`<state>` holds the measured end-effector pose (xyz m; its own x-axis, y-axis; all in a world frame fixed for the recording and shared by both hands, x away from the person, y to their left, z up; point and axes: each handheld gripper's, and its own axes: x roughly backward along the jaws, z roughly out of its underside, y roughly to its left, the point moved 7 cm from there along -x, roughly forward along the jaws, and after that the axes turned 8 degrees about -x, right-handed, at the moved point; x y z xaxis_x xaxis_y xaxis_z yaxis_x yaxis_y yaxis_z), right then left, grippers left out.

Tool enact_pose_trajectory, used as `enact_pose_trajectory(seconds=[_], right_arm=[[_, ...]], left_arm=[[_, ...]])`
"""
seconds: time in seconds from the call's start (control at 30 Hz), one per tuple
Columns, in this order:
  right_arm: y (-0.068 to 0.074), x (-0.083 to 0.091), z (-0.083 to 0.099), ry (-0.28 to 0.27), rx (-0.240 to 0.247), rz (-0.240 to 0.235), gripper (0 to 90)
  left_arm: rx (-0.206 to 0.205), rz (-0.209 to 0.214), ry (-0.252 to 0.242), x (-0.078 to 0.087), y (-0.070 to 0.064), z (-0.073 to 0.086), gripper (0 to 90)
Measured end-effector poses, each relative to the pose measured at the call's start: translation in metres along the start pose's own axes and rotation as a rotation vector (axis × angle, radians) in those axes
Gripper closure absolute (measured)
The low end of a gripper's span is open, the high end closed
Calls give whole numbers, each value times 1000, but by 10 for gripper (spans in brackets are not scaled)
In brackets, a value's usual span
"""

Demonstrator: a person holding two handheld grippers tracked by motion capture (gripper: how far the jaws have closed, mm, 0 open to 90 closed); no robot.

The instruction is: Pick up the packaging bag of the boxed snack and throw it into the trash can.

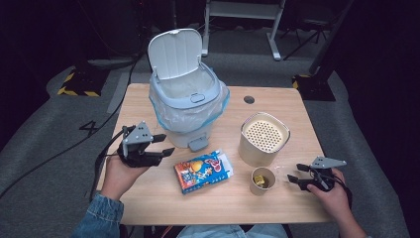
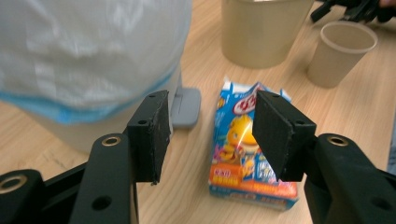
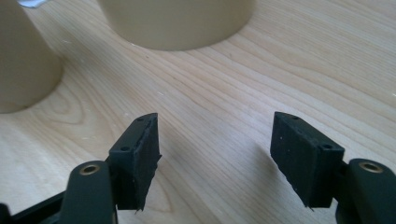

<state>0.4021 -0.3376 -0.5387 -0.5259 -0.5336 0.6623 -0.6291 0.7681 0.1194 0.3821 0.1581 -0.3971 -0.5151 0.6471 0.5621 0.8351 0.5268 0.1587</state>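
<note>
A small pedal bin (image 1: pixel 185 99) with its lid up and a clear bag liner stands at the table's back middle. In front of it lies a blue and orange snack packet (image 1: pixel 203 171) (image 2: pixel 247 154). A beige container (image 1: pixel 263 139) with a perforated top stands to the right, with a paper cup (image 1: pixel 262 180) (image 2: pixel 341 51) holding something yellow in front of it. My left gripper (image 1: pixel 165 144) (image 2: pixel 210 135) is open beside the bin's base, pointing toward the packet. My right gripper (image 1: pixel 288 179) (image 3: pixel 215 158) is open just right of the cup, over bare wood.
The wooden table (image 1: pixel 148 196) has a round cable hole (image 1: pixel 249 99) at the back right. The bin's grey pedal (image 1: pixel 198 144) (image 2: pixel 186 107) juts toward the packet. A white desk frame (image 1: pixel 242 15) and dark floor lie beyond the table.
</note>
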Motion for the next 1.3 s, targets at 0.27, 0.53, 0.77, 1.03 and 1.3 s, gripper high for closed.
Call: enact_pose_trajectory(seconds=[0.27, 0.53, 0.77, 1.03, 1.3], right_arm=[[16, 17, -21, -20, 35, -50, 376], [36, 30, -49, -43, 67, -102, 381], [57, 37, -74, -56, 108, -167, 409], [95, 27, -109, -41, 173, -289, 404], [128, 1, -134, 12, 238, -337, 395]], left_arm=[[54, -21, -15, -12, 0, 48, 466], [106, -21, 46, -27, 8, 84, 463], [158, -24, 102, -30, 14, 109, 463], [183, -11, 184, -32, 17, 134, 454], [164, -33, 271, -37, 28, 154, 453]])
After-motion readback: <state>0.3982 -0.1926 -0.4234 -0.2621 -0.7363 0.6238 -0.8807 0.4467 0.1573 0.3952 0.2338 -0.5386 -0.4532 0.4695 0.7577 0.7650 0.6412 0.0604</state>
